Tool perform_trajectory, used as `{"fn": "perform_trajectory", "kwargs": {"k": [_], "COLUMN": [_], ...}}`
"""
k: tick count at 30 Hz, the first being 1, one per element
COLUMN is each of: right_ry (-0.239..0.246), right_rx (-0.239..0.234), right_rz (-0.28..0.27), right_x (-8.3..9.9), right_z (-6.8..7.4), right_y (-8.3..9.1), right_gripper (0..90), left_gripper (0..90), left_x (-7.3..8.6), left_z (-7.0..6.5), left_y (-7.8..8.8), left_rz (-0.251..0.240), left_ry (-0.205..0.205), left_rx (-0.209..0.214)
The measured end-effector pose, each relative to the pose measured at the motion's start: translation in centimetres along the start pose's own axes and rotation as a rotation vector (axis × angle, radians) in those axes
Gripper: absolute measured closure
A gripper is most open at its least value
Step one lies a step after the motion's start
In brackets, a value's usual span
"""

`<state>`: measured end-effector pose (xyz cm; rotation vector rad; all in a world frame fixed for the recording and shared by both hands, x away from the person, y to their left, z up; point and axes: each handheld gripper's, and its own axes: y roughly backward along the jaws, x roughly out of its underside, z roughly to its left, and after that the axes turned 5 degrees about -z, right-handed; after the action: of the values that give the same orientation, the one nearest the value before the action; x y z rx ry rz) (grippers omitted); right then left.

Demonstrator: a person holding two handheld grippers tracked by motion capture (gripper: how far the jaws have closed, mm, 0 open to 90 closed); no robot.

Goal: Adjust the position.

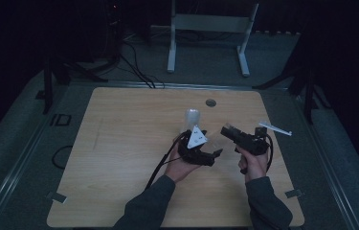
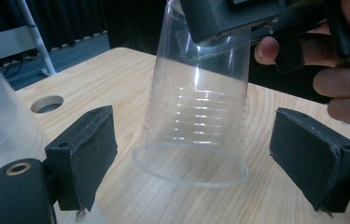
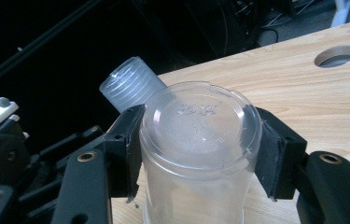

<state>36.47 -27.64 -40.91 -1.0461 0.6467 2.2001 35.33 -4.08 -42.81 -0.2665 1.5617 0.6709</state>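
Right tongs (image 3: 196, 154) grip inverted clear cup (image 3: 196, 149), axis near-vertical, base up.

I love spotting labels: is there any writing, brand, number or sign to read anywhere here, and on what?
Embossed marks on the base of the upside-down clear plastic cup in the right gripper: too faint to read.
Nothing else bears readable text.

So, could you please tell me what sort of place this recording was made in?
Probably a lab or studio set up for recording. A bare wooden table with a round cable hole stands on grey carpet, cables trail across the floor, and dark curtains surround it.
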Motion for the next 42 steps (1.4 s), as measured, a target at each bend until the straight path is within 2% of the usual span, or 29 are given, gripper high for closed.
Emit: {"fn": "perform_trajectory", "kwargs": {"k": [3,4,13,20,28,33,38,42], "right_ry": [-0.014,-0.032,-0.065,-0.101,-0.106,-0.107,-0.108,-0.093], "right_rx": [-0.016,-0.034,-0.071,-0.106,-0.113,-0.116,-0.113,-0.109], "right_rz": [0.001,-0.002,-0.001,-0.009,-0.007,-0.009,-0.008,-0.011], "right_x": [0.06,0.15,0.24,0.17,0.19,0.21,0.18,0.14], "right_z": [-0.01,0.01,0.07,-0.01,-0.14,-0.28,-0.44,-0.44], "right_y": [-0.07,-0.16,-0.30,-0.41,-0.36,-0.32,-0.17,0.11], "right_gripper": [41.3,41.3,41.4,41.4,41.0,40.5,36.1,34.3], "left_gripper": [14.7,14.7,14.8,20.2,26.9,27.8,28.2,28.8], "left_x": [0.01,0.04,0.37,0.48,0.43,0.41,0.38,0.47], "left_z": [-0.03,-0.04,0.20,0.20,0.00,-0.10,-0.18,-0.09], "left_y": [-0.15,-0.27,-0.77,-0.91,-0.70,-0.68,-0.64,-0.58], "left_rz": [-0.006,-0.012,-0.009,0.000,-0.004,-0.007,-0.008,-0.003], "left_ry": [0.001,0.004,0.016,0.010,-0.010,-0.017,-0.025,-0.031], "left_rx": [-0.002,-0.003,-0.002,-0.011,-0.012,-0.012,-0.007,-0.003]}}
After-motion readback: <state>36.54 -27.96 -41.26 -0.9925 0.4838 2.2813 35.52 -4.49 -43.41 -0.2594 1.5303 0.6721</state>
